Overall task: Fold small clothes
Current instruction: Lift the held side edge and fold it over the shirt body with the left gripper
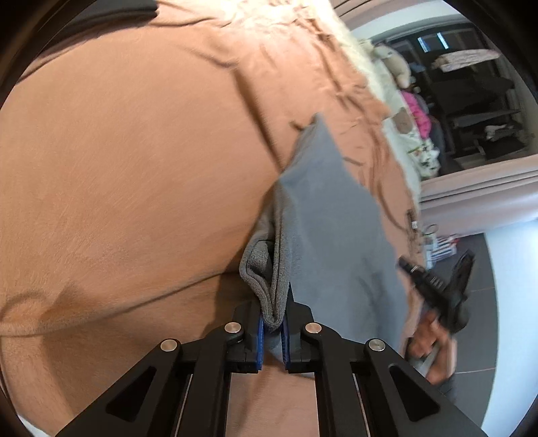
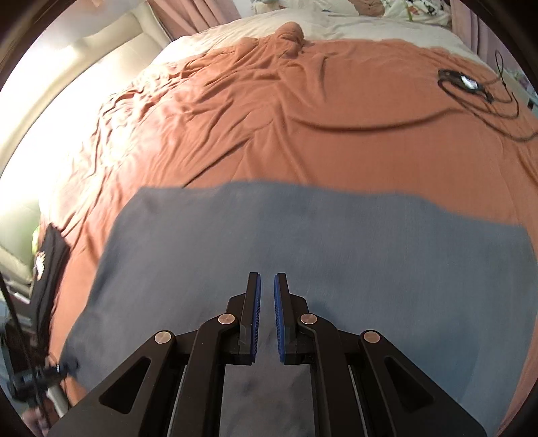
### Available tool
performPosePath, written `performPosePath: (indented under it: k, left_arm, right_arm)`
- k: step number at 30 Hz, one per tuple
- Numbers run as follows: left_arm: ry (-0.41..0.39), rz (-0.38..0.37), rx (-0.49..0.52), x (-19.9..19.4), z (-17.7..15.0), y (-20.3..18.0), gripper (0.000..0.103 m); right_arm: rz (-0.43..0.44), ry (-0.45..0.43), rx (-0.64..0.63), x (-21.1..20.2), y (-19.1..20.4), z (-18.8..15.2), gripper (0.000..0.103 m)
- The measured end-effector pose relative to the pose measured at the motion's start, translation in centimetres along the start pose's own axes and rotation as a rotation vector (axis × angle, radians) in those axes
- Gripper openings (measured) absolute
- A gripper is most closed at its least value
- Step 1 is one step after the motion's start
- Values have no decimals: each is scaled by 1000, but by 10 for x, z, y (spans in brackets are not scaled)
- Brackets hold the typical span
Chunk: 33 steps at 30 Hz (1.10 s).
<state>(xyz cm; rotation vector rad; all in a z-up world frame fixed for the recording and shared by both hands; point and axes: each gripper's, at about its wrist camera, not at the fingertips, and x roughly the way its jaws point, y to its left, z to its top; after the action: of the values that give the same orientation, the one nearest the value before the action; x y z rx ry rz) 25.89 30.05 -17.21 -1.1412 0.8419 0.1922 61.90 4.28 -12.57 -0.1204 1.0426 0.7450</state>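
Note:
A grey cloth (image 1: 336, 222) lies on an orange bedsheet (image 1: 134, 151). My left gripper (image 1: 272, 324) is shut on a bunched edge of the grey cloth and holds it raised. In the right wrist view the grey cloth (image 2: 302, 242) spreads flat across the orange bedsheet (image 2: 269, 117). My right gripper (image 2: 267, 285) hovers over the cloth with its blue pads a narrow gap apart and nothing between them. The right gripper also shows in the left wrist view (image 1: 440, 289), held by a hand beyond the cloth's far edge. The left gripper shows small at the cloth's left corner (image 2: 50, 373).
A black device with cables (image 2: 467, 84) lies on the sheet at the far right. A black garment (image 2: 47, 269) hangs at the bed's left edge. A cream blanket (image 2: 302, 23) covers the far end. Shelves with clothes (image 1: 470, 101) stand beyond the bed.

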Motion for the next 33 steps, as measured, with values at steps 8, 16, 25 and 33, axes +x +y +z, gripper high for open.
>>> performPosePath:
  k: [8,16,25,33]
  left_arm:
    - [-31,-129,43,-16,8,-39,7]
    - [-32,-215,66,-20,14,-71,7]
    - [-29,-252,93,-18,21,-100,7]
    - [-4,-280,113,-9,20,-126,7]
  right_arm:
    - [60,27,-23,-43,13,-45,3]
    - [82,55,0,-59,14,-93,3]
    - [86,168,67,-43,9,-140,3]
    - [116,201,139,-35,2,-147,3]
